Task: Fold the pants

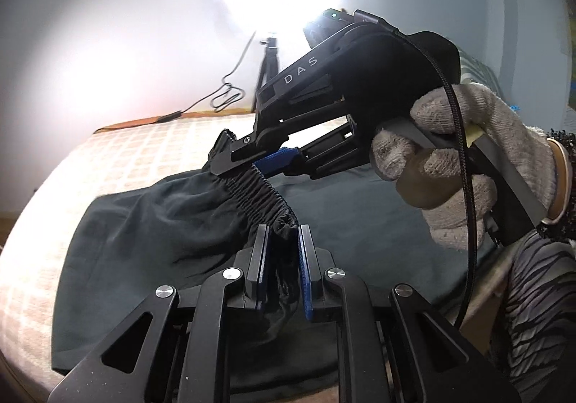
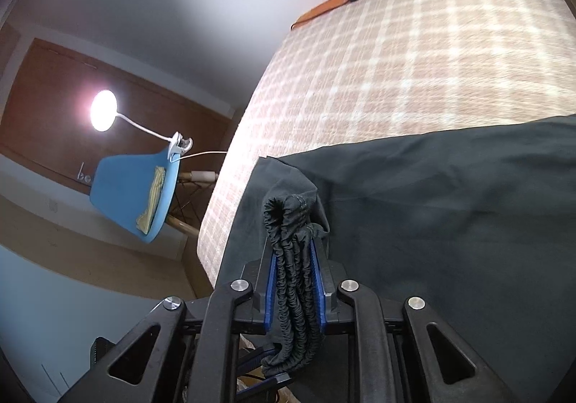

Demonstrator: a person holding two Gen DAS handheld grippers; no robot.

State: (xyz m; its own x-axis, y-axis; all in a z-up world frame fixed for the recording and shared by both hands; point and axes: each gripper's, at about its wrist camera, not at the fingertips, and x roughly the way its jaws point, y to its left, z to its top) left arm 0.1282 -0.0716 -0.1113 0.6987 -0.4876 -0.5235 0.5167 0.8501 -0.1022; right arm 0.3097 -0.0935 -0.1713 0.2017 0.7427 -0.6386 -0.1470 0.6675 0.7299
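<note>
Right wrist: waistband (image 2: 293,280) inside right claw (image 2: 293,241).

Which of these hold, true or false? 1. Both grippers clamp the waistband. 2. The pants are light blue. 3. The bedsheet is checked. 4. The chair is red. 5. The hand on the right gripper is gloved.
1. True: the left gripper and the right gripper are each shut on the waistband.
2. False: the pants are dark grey-green.
3. True: the bedsheet has a beige and white check.
4. False: the chair is blue.
5. True: the hand wears a knit glove.
</note>
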